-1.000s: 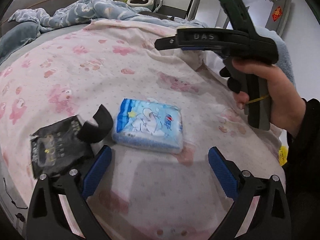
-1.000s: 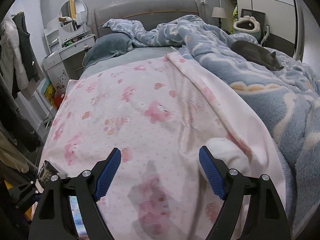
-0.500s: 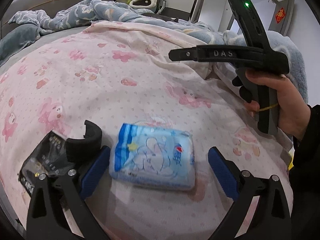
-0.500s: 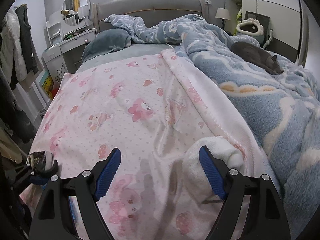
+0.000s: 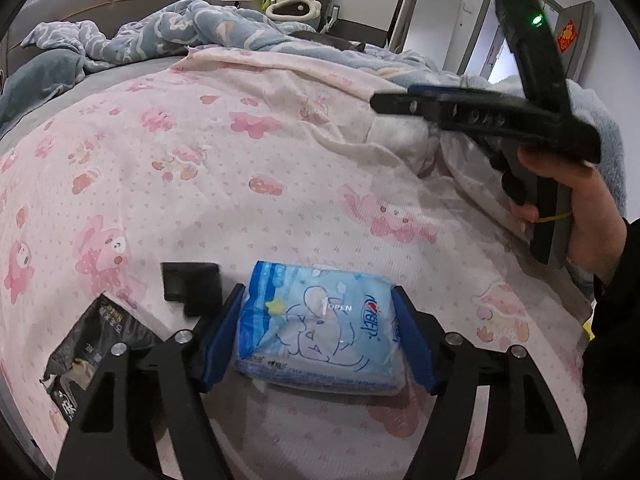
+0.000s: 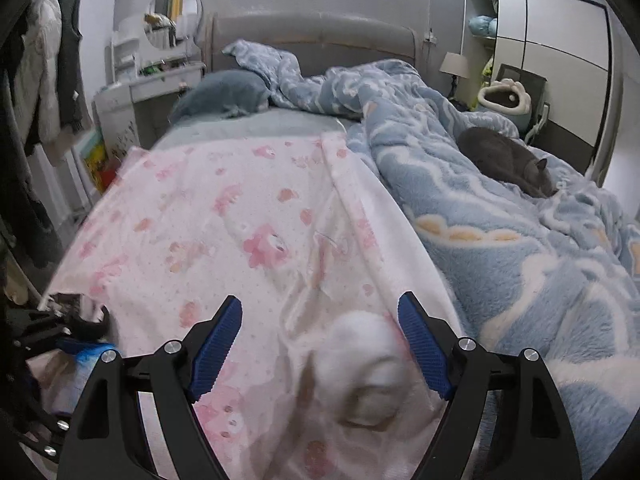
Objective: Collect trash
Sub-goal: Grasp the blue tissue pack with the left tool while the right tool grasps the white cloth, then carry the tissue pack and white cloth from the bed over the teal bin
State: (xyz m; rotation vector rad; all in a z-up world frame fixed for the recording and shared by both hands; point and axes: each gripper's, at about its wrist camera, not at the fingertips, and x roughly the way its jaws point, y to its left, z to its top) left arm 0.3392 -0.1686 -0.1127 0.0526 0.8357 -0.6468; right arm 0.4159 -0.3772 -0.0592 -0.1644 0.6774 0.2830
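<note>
Grabbing the first bit of trash looks like the step going on right now. The left gripper (image 5: 316, 336) has just been closing its jaws, and the blue tissue pack (image 5: 316, 328) sits right between them on the bed, with both blue pads touching its short sides, so it looks held. The pack is soft and puffy, wrapped in shiny thin plastic with a cartoon drawing and the word OPEN on top. It will squash a bit when squeezed, so a gentle, even pinch should be enough. Just to the left of it lies a black wrapper (image 5: 92, 344), flat, crinkly and shiny, and beside that a small black curved piece (image 5: 192, 284) that looks hard. Both rest on the pink blanket (image 5: 240, 184), which is soft, a little wrinkled, and printed with pink bunnies and tiny dots. The next move, I think, is to lift the pack straight up without dragging the blanket along, then come back for the black wrapper. No bin shows in either view, so where the trash goes I cannot tell. The right gripper (image 6: 320, 344) hangs over the blanket near a fluffy white lump (image 6: 364, 368), its jaws wide apart with nothing gripped. A grey cat (image 6: 508, 160) lies curled on the fuzzy blue blanket (image 6: 500, 248), well away.
</note>
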